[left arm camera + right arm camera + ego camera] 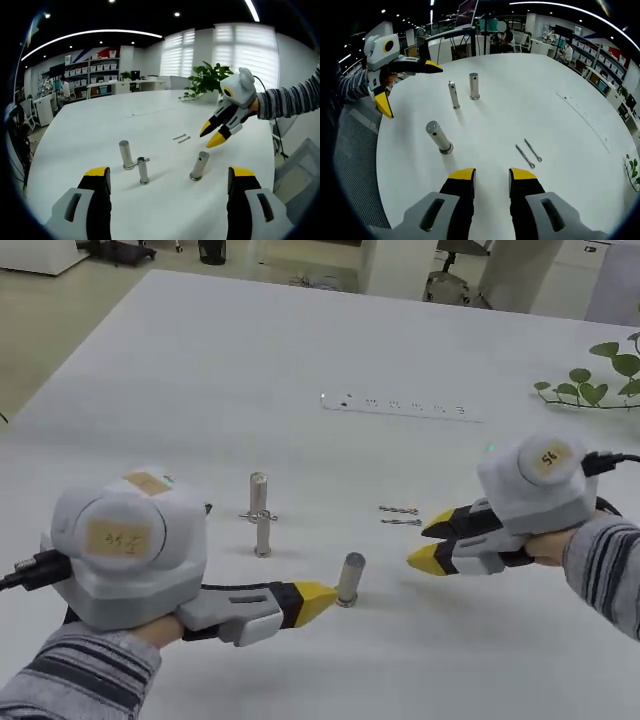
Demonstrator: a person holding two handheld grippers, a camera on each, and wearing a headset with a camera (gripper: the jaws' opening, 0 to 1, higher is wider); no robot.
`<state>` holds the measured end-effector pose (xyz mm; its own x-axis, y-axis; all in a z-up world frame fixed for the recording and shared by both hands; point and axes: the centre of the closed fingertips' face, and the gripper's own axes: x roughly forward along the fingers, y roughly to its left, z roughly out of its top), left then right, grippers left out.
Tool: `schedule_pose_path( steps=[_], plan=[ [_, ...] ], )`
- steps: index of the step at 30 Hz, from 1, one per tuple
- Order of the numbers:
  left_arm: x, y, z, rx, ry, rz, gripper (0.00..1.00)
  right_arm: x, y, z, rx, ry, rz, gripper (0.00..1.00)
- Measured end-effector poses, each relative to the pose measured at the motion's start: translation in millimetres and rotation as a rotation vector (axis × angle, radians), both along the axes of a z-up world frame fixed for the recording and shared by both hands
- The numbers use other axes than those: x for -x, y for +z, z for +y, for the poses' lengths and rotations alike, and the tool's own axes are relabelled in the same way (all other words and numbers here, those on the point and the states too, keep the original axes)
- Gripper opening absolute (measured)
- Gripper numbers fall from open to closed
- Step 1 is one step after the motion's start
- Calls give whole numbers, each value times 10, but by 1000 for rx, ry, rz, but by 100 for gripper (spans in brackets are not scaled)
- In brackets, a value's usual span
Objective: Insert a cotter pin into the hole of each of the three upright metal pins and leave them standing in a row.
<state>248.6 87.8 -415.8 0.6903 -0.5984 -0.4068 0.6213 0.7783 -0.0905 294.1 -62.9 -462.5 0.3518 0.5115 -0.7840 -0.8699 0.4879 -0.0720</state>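
**Fingers apart on left gripper [170, 171] and right gripper [492, 173]**

You held the left's yellow-tipped fingers [97, 174] wide, the nearest upright grey metal cylinder pin [200, 165] ahead between them. Your right's fingers [463, 176] gaped narrowly; two loose thin wire cotter pins [529, 152] lay just beyond.

Pair of tools with worn clothing. The left hand-held gripper [169, 173] has a rounded pale grey housing and grey moulded jaw shells, each with a dark slot. Its black jaws end in yellow tips. A tan label [118, 538] on the rear face carries handwritten marks that are not legible, and there is a tan top patch [148, 483]. The black left cable [25, 575] plugs into the rear. The right hand-held gripper [430, 543] has a matching pale grey housing and black jaws with yellow tips. Its round yellow label [550, 456] bears handwritten digits that are hard to read, and the black right cable [612, 458] sits at the back. The left sleeve [75, 675] and right sleeve [605, 570] are grey knit with darker stripes.
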Motion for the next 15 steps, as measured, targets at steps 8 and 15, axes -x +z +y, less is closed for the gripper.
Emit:
schedule_pose_path(
  steps=[8,15],
  plan=[
    [1,-34,3,-6,-3,13,97,-184,-45,-28,51,30,17,21],
    [4,-53,-14,-5,-11,22,96,-329,-130,-72,99,51,43,19]
  ],
)
